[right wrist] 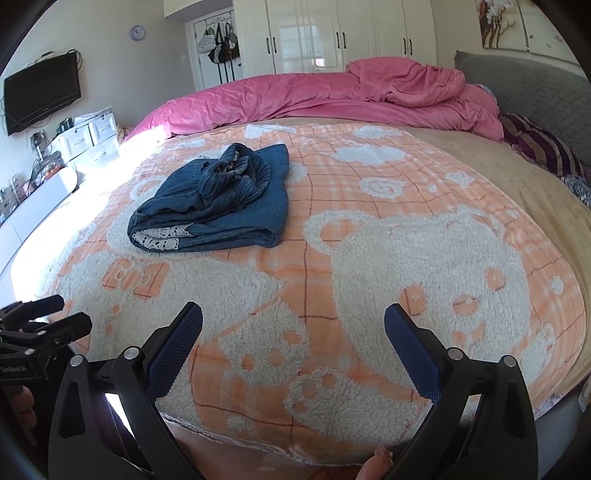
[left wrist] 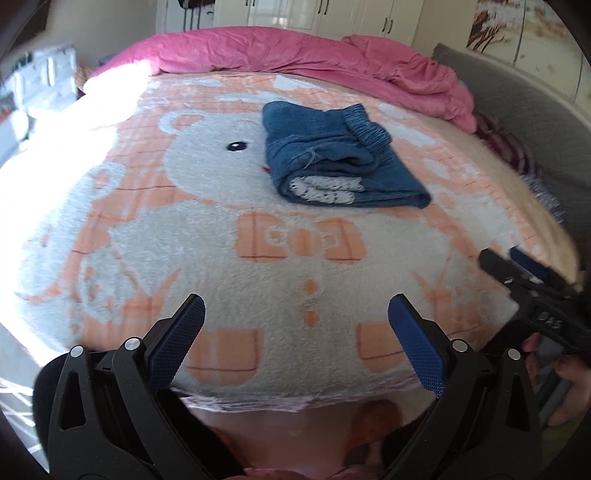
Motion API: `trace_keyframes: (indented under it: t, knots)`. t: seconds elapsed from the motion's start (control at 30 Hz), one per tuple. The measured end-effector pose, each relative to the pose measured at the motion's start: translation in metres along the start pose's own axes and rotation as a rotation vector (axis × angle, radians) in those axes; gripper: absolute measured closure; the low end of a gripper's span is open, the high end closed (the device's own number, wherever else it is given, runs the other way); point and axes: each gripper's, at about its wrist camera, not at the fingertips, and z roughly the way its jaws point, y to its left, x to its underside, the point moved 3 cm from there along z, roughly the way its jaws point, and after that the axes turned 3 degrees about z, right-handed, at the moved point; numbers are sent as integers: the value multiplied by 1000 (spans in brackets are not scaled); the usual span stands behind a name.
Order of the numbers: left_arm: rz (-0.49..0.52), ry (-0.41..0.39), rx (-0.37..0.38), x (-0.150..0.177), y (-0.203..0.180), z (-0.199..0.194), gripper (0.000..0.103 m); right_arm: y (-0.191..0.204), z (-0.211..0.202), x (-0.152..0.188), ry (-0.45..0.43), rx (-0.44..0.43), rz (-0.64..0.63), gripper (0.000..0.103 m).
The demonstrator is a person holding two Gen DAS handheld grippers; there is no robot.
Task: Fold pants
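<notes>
a: two grippers, both empty. left gripper (left wrist: 295, 314) has its blue-padded fingers (left wrist: 177, 339) spread wide over the near edge of the blanket (left wrist: 280, 266), nothing between them.

b: right gripper (right wrist: 293, 321) same, jaws wide apart, pads (right wrist: 412, 350) bare, hovering above the near blanket edge. touching the fleece? can't tell.

a: right one also shows in the left wrist view, far right side, dark and blurred. a hand (left wrist: 569, 391) is under it.

b: left one shows at the left edge of the right wrist view, fingers apart there too.

a: blanket is fluffy, peach and white, bear pattern, checked lines. covers most of the bed.

b: pants (left wrist: 332, 155) next, further in. blue denim, folded into a compact bundle, lying on the blanket well apart from both grippers. in the right wrist view they sit left of centre (right wrist: 218, 206).

a: ribbed waistband bunched on top, white lace trim poking out at the near folded edge.

b: behind that, pink duvet (right wrist: 332, 96) crumpled along the far side of the bed. grey headboard (right wrist: 535, 92) at right, striped pillow (right wrist: 535, 144) by it.

a: farthest: cream wardrobe (right wrist: 332, 33) doors, tv (right wrist: 40, 92) on the left wall, white drawers (right wrist: 88, 140) below it.
</notes>
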Motion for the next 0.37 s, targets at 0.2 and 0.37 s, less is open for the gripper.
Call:
trace_keyframes:
  t: [0.2, 0.37]
  knots:
    - [-144, -7, -126, -40, 66, 13, 10, -39, 5, -33, -18, 76, 62, 5]
    - [-238, 18, -261, -94, 145, 37, 10, -109, 28, -84, 0, 231, 115, 5]
